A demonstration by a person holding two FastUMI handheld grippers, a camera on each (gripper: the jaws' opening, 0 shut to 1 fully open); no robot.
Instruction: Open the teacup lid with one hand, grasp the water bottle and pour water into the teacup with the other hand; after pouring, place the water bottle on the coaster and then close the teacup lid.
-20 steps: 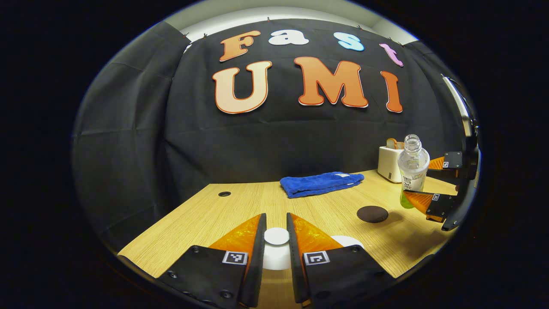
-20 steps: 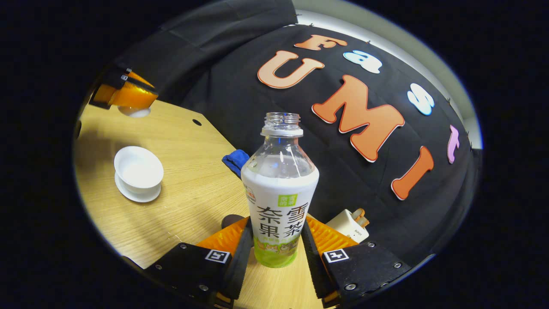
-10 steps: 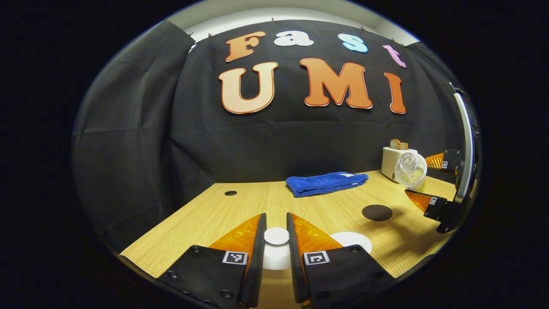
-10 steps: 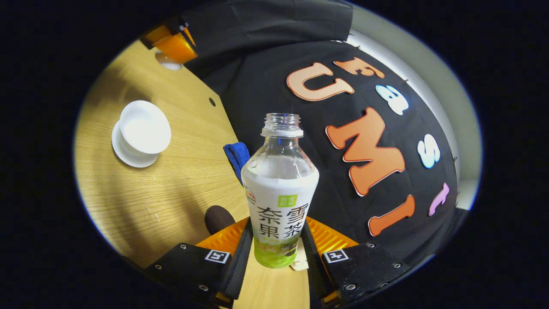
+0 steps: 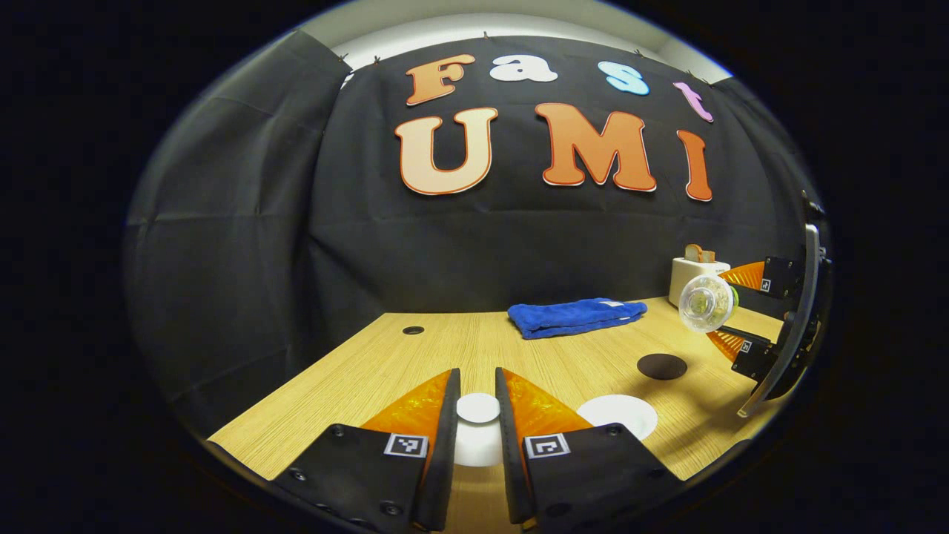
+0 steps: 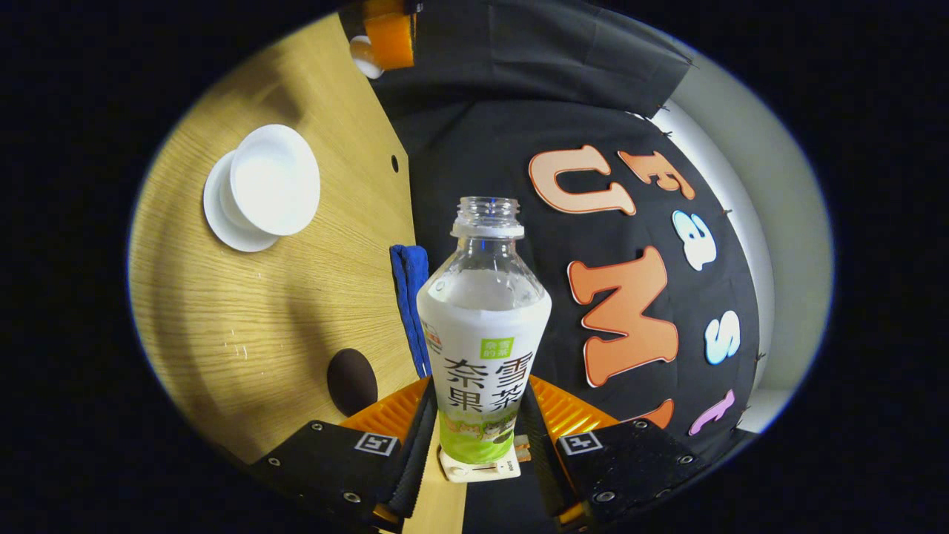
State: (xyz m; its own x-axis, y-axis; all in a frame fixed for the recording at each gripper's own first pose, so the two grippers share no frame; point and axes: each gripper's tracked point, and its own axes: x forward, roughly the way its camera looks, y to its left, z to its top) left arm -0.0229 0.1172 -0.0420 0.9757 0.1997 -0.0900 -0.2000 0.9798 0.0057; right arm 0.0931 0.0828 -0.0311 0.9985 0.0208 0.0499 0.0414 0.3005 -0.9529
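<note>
Bottle (image 6: 483, 326) tipped further, seemingly near-horizontal, uncapped

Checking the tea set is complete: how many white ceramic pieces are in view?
3: white lidless teacup sits on its white saucer; the white lid is pinched in the left gripper. More may be hidden.

From my remote station, the surface (image 5: 385, 363) reads as light wood-grain laminate running across the lower half of the left gripper view. I see a small round dark hole (image 5: 413, 330) in it toward the rear left. The black cloth wall (image 5: 245, 245) rises directly behind the surface, creased and pinned along its top edge. Above the cloth, at the upper edge of the frame, I see a pale wall strip (image 5: 474, 26), evenly lit. In the right gripper view the surface (image 6: 245, 311) occupies the left side, its grain tilted steeply, and the pale wall (image 6: 771, 245) curves down the right.
</note>
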